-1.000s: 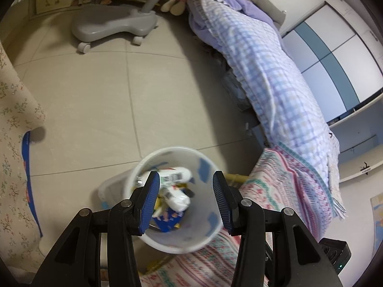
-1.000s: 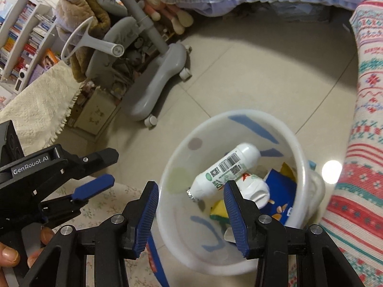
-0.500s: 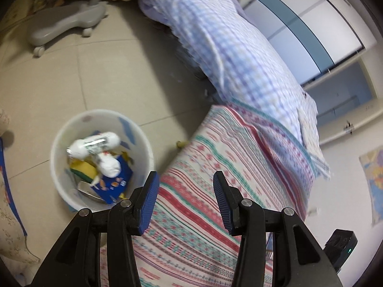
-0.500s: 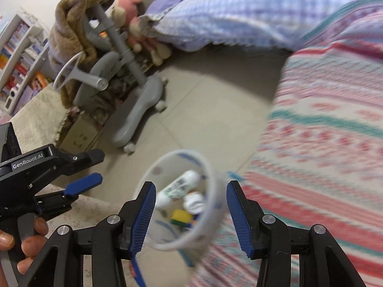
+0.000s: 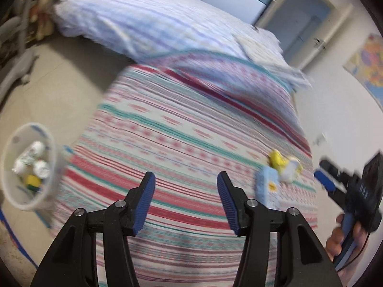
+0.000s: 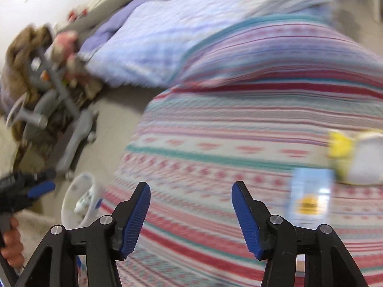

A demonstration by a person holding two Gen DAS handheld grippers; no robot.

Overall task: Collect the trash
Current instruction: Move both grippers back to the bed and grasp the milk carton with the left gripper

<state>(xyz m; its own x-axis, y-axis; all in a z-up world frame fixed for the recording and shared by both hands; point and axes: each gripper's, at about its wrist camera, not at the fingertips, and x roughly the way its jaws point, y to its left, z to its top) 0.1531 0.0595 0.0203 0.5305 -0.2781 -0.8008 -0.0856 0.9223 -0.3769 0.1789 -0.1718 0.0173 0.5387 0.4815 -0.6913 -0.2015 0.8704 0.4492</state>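
Left gripper (image 5: 185,179): jaws were opening, nothing between them, above the striped blanket (image 5: 191,131).
Right gripper (image 6: 190,190): jaws were opening too, empty, over the same blanket.
Bed: the striped blanket filled the middle of both views; a checked quilt (image 5: 148,26) lay beyond it at 12 o'clock.
Floor (image 5: 59,76): beige tiles at 9 to 10 o'clock of the left view.
Chair (image 6: 69,143): a grey base on castors at 9 o'clock of the right view, blurred.
Bin (image 5: 24,198): a white bin stood on the floor beside the bed, at 8 o'clock of the left view, with white bottles (image 5: 38,148) and a yellow scrap inside.
Trash on bed: a pale blue carton (image 6: 311,196) lay on the blanket at 3 o'clock of the right view, touching a yellow-and-white wrapper (image 6: 356,157) just beyond it.
Hands: fingers (image 5: 344,241) gripped the right handle at 4 o'clock of the left view.
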